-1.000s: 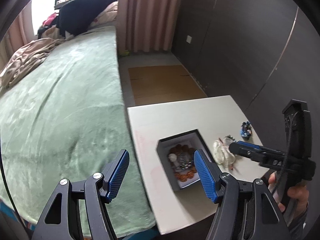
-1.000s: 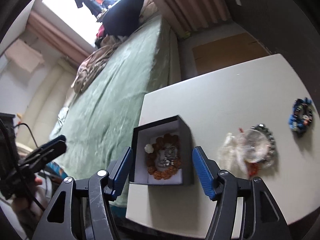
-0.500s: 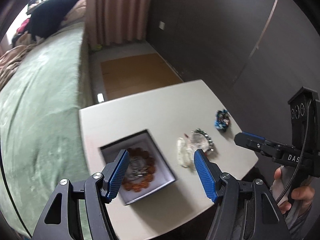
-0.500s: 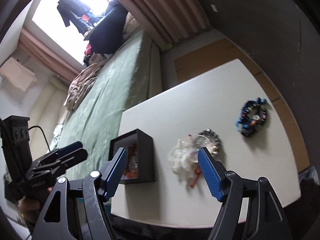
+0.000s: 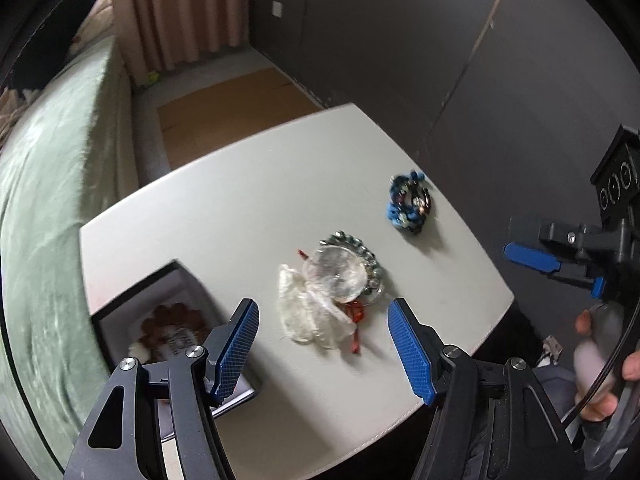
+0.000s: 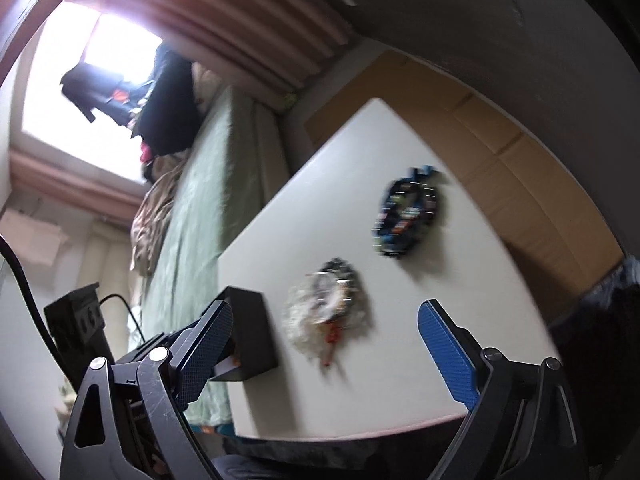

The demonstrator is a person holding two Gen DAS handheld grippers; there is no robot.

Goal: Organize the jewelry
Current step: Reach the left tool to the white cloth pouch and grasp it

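On the white table lie a clear pouch with a silver bead bracelet and red cord, and farther right a blue bead bracelet. A black box at the table's left holds a brown bead bracelet on white lining. My left gripper hangs open above the pouch, nothing between its blue pads. My right gripper hovers over the table's near edge, its jaws opening wide and empty; it also shows at the right of the left wrist view.
A bed with a green blanket runs along the table's left side. Dark cabinet doors stand behind and to the right. Cardboard lies on the floor beyond the table. A hand holds the right gripper's handle.
Both grippers swung right, from the black box towards the pouch and bracelets. The left one came lower and nearer the table. The right gripper's jaws spread wider and it rolled.
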